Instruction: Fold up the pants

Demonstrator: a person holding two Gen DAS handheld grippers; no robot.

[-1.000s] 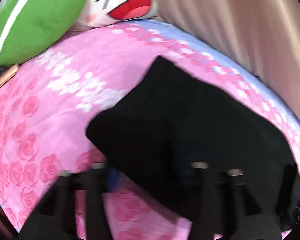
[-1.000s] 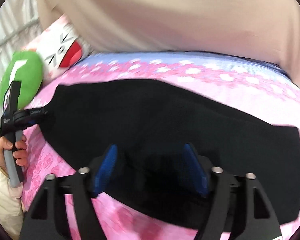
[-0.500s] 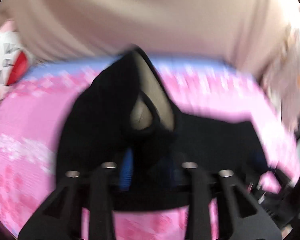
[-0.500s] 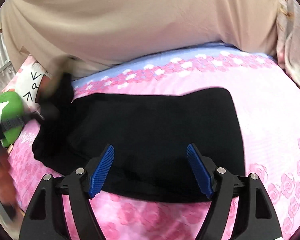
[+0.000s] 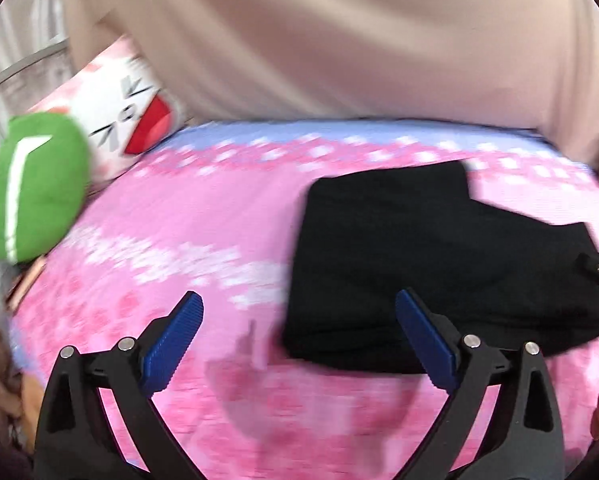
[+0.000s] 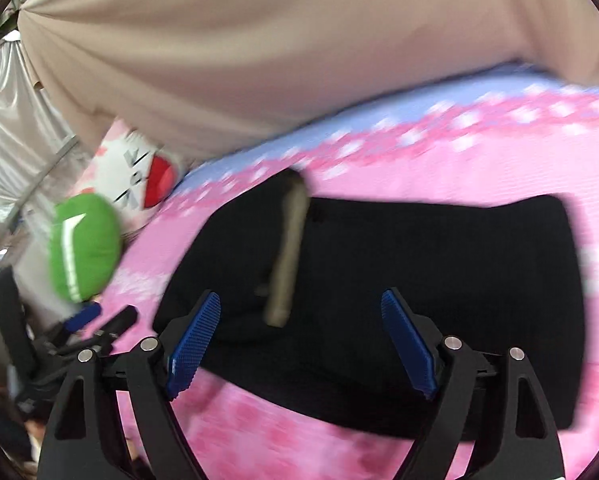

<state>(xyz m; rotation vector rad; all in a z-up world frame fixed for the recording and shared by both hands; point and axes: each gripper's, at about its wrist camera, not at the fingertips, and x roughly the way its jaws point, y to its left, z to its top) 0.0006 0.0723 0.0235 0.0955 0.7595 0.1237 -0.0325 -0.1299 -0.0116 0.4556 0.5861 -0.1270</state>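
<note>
While both views are motion-blurred, the black pants (image 5: 439,268) read clearly as a folded bundle lying flat on the bed (image 5: 203,216), on its pink rose-print sheet with a blue band at the far edge. Left gripper (image 5: 299,344) has just been opening; its blue pads stand spread wide with nothing between them, only sheet, and the right pad overlaps the near-left corner of the pants in view. Right gripper (image 6: 301,344) has also just been opening, spread, hovering over the near edge of the pants (image 6: 419,280) without pinching them. A beige strip (image 6: 287,256) lies across the dark cloth in the right wrist view, likely lining or a tag, cannot tell. At the left end of the bed sit a green cushion (image 5: 31,188) and a white cartoon-face pillow (image 5: 131,116), well apart from the pants. Beige curtain (image 5: 339,32) hangs behind the bed. Nothing blocks the pants.
</note>
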